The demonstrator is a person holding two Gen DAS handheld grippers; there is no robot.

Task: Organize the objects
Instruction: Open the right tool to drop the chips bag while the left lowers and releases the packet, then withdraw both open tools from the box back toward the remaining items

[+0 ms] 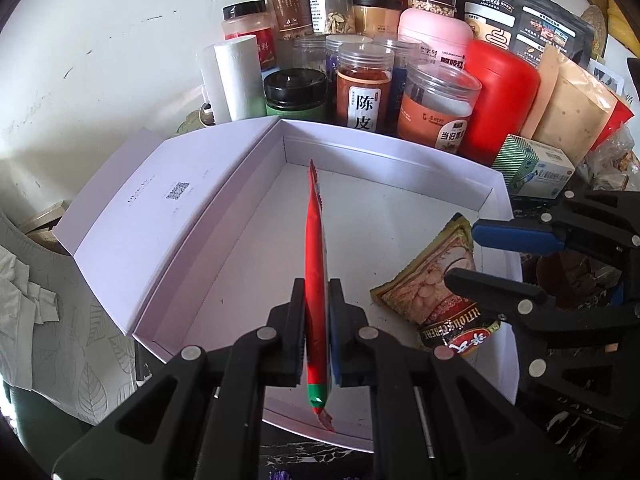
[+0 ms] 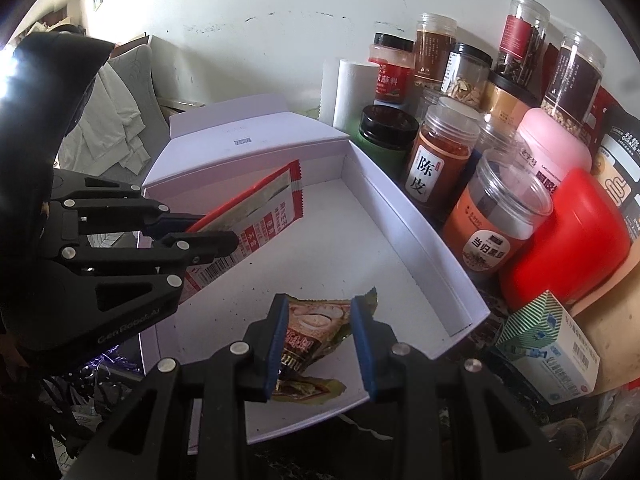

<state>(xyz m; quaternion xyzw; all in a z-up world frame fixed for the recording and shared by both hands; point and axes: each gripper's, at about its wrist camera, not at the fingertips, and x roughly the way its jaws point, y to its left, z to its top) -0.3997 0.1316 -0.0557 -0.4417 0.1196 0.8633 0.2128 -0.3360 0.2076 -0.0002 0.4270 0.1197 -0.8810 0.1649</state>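
Note:
A white open box (image 1: 372,158) lies in front of me, its lid (image 1: 160,208) folded out to the left. My left gripper (image 1: 316,284) is shut on a long red sachet (image 1: 314,240), held edge-on above the box floor. In the right wrist view the same sachet (image 2: 272,204) sticks out of the left gripper (image 2: 218,229) over the box (image 2: 400,216). My right gripper (image 2: 320,302) is shut on a crumpled brown and green snack packet (image 2: 316,324) at the box's near right corner. The left wrist view shows this packet (image 1: 420,292) between the right gripper's (image 1: 464,252) fingers.
Behind the box stands a crowd of jars (image 1: 364,92), a red canister (image 1: 500,96) and a white paper roll (image 1: 236,76). A green-striped medicine carton (image 2: 552,344) lies right of the box. White cloth (image 2: 116,120) is draped over a chair at the left.

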